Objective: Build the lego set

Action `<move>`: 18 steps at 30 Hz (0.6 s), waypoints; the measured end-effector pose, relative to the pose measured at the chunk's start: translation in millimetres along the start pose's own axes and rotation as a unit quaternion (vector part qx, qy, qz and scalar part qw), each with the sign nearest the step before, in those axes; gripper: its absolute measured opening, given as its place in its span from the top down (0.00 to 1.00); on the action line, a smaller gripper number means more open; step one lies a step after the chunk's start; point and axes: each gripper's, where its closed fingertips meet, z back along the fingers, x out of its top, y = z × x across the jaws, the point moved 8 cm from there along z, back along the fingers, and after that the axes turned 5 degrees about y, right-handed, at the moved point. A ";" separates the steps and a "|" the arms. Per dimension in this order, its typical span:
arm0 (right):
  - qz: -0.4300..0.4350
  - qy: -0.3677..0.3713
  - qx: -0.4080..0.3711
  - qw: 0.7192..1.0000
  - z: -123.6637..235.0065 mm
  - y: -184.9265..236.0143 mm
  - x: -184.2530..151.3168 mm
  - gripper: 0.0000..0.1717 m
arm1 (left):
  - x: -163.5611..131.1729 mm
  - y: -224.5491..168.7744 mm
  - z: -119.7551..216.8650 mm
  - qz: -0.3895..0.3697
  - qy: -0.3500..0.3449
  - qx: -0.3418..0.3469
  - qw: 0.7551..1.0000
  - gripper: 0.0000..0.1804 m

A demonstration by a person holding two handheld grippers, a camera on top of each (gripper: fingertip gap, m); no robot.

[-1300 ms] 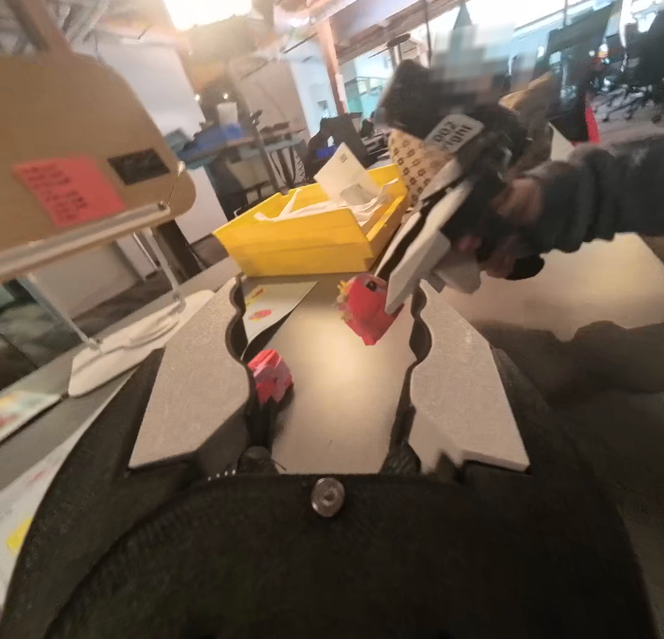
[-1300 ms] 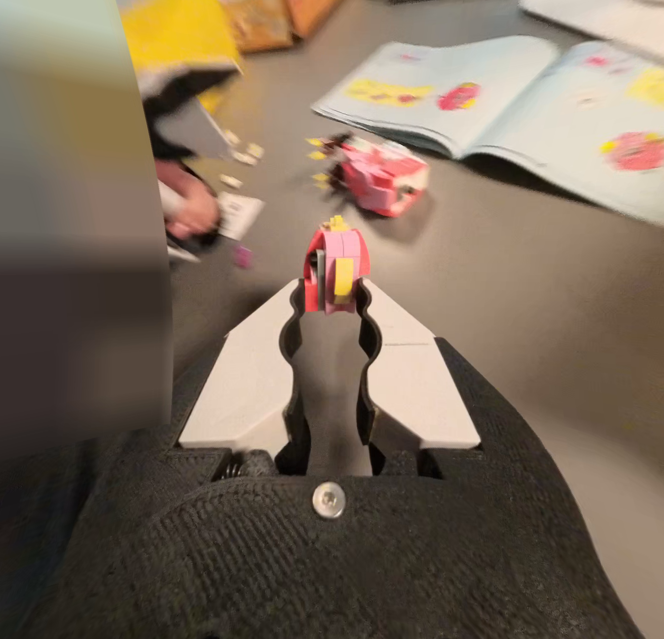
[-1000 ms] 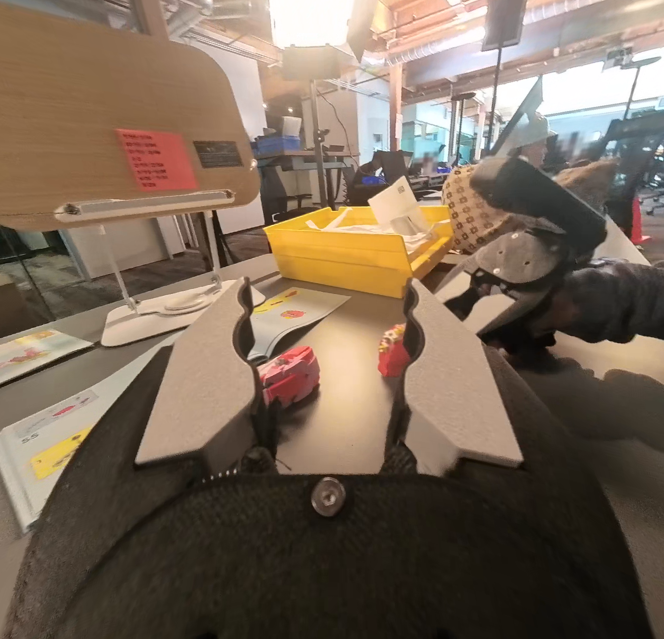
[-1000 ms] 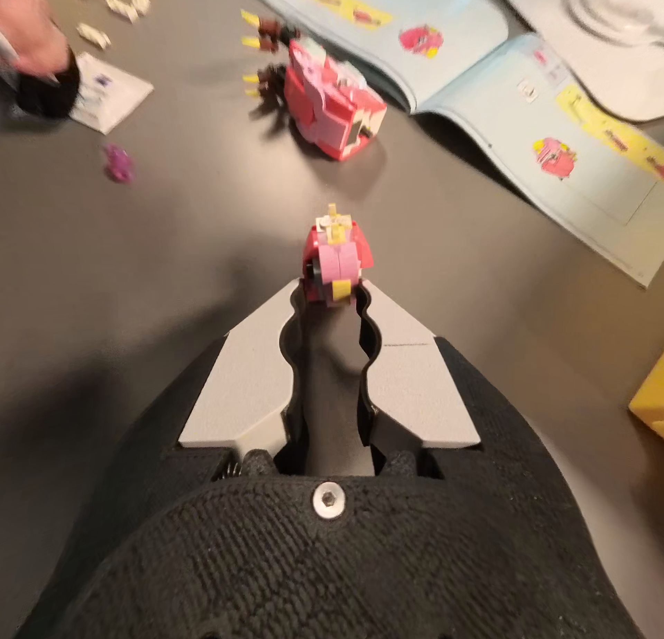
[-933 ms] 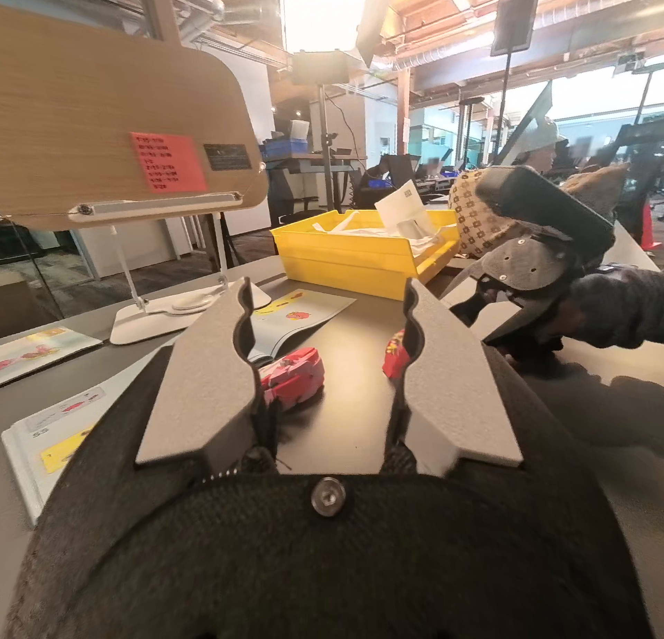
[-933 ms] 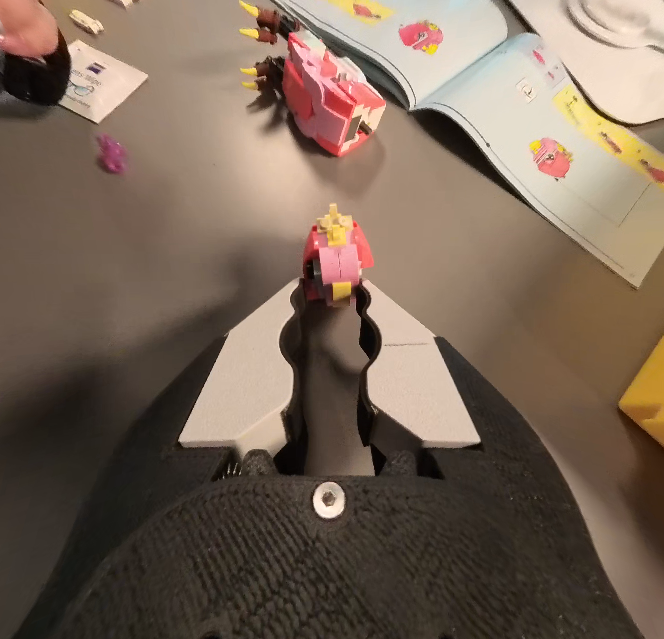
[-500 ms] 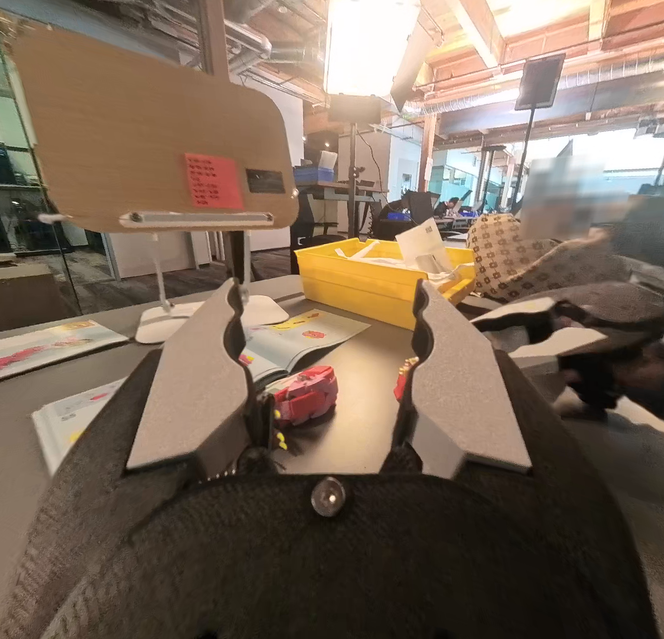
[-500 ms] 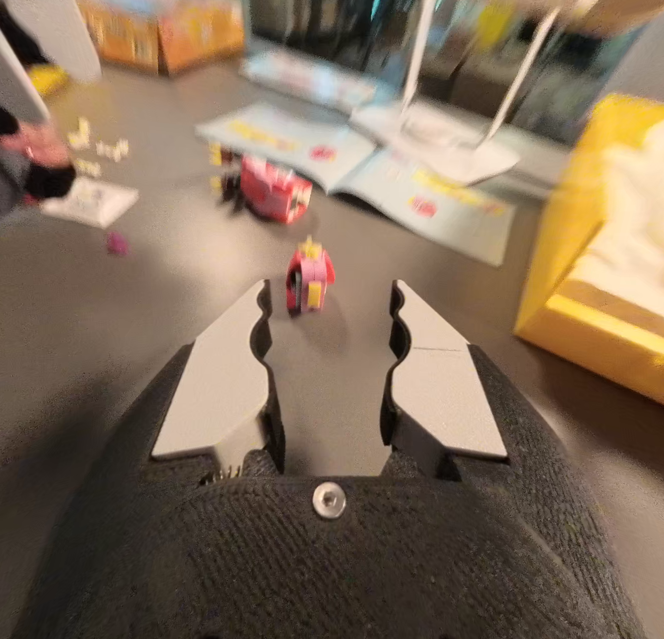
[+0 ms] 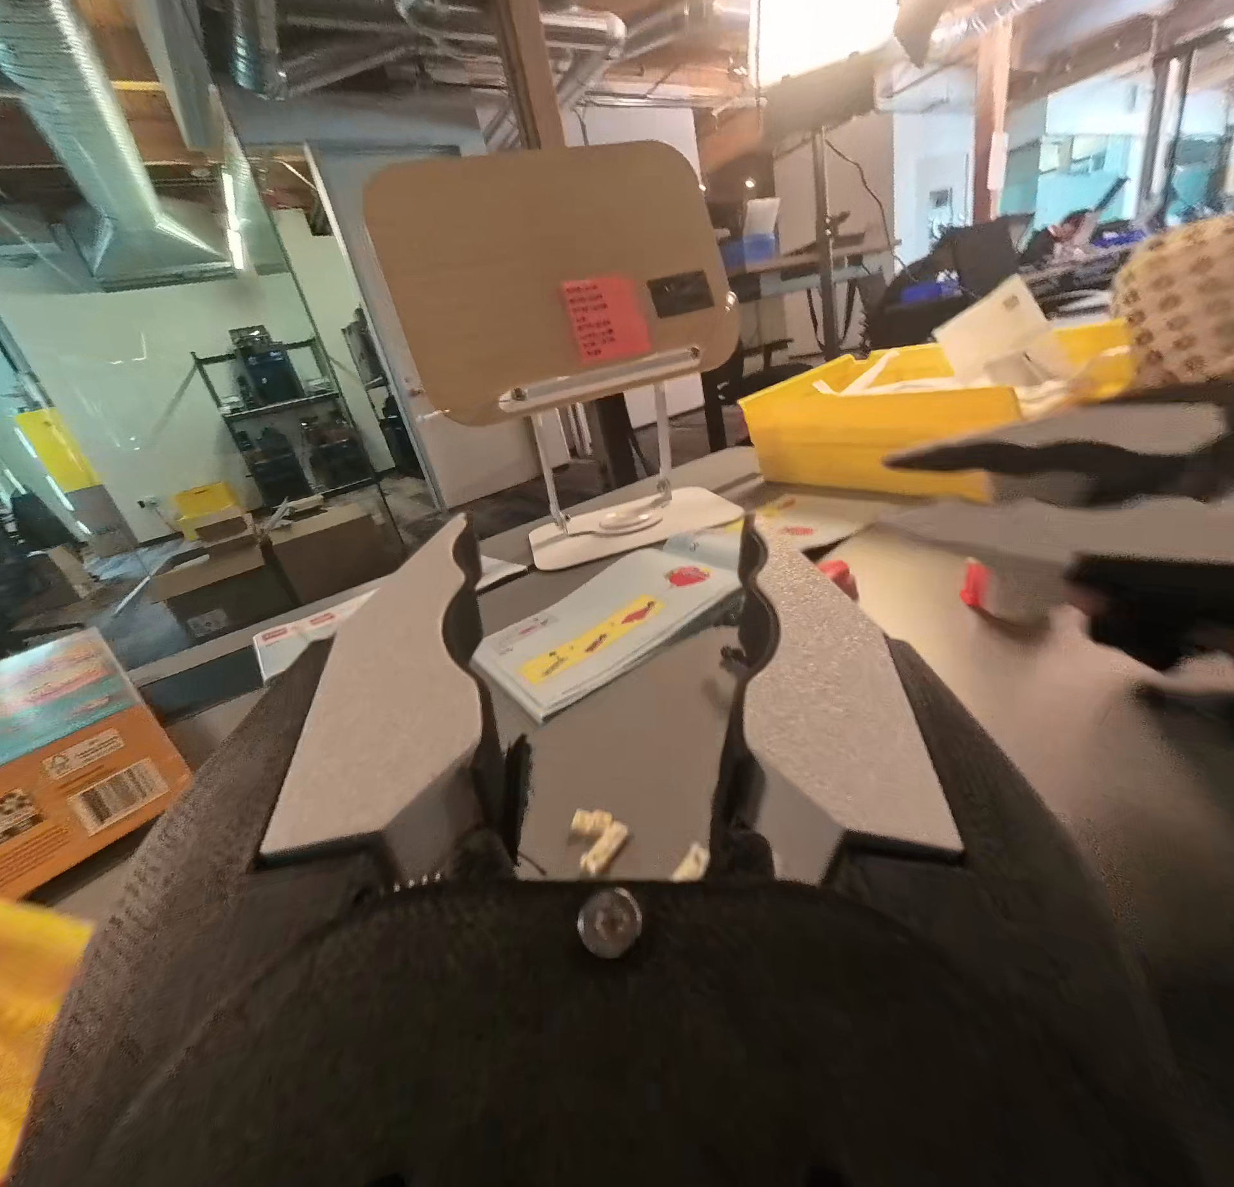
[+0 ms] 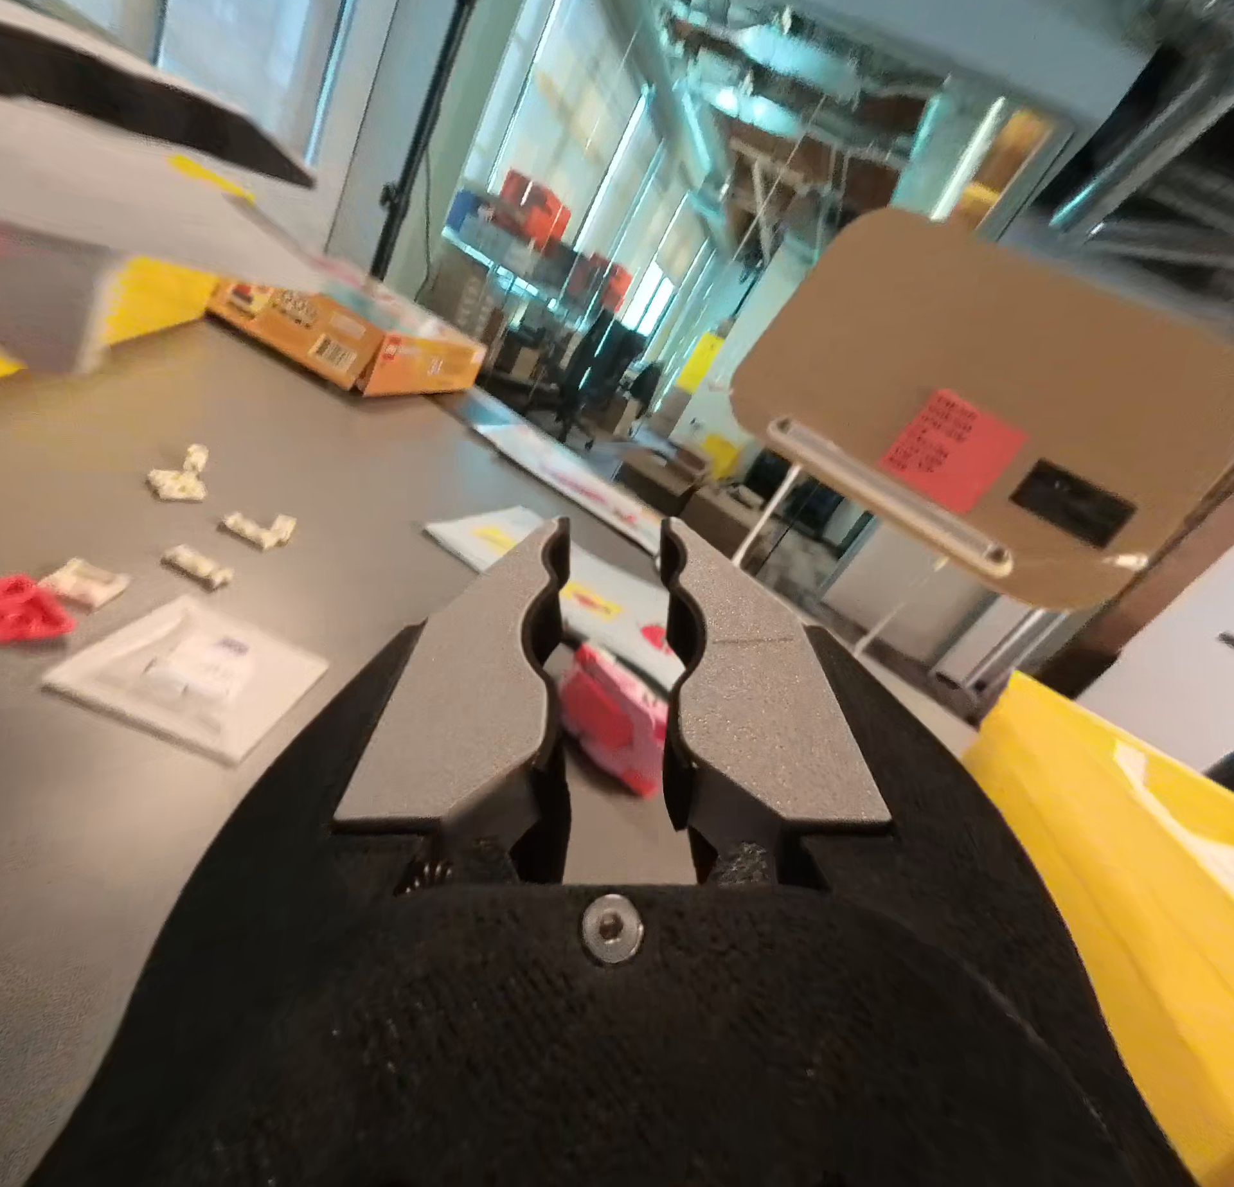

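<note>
Lying beyond narrowly parted right hand-held gripper [image 10: 613, 540]: pink-red brick model [image 10: 611, 721]; left hand-held gripper [image 9: 607, 534] wide apart.

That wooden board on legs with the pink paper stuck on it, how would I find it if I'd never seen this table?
Start at the dark table and find the yellow bin at its far edge. Just left of the bin stands the wooden board, raised on thin legs above a flat white base. It is the only tall upright thing there, and it carries a pink note beside a small black label.
</note>
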 end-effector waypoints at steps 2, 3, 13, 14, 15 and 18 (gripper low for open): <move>0.011 -0.018 -0.008 1.000 -15.8 7.6 6.2 0.86 | -1.7 -2.9 22.1 -0.014 0.000 -0.022 1.000 0.58; 0.019 -0.023 -0.009 1.000 -22.9 12.1 8.7 0.87 | -2.0 -5.8 34.3 -0.015 -0.003 -0.036 0.999 0.59; 0.085 -0.057 -0.007 0.995 -65.0 36.1 19.0 0.96 | -14.9 -2.2 69.8 0.029 0.041 -0.064 0.997 0.59; 0.094 -0.057 -0.010 0.994 -64.5 36.8 19.0 0.98 | -16.4 -2.8 67.7 0.026 0.049 -0.068 0.996 0.60; 0.101 -0.060 -0.012 0.993 -62.8 36.8 19.3 1.00 | -17.0 -3.6 66.9 0.021 0.052 -0.069 0.996 0.60; 0.100 -0.072 -0.008 0.992 -57.5 36.3 21.1 1.00 | -16.4 -6.5 68.4 0.012 0.048 -0.076 0.996 0.63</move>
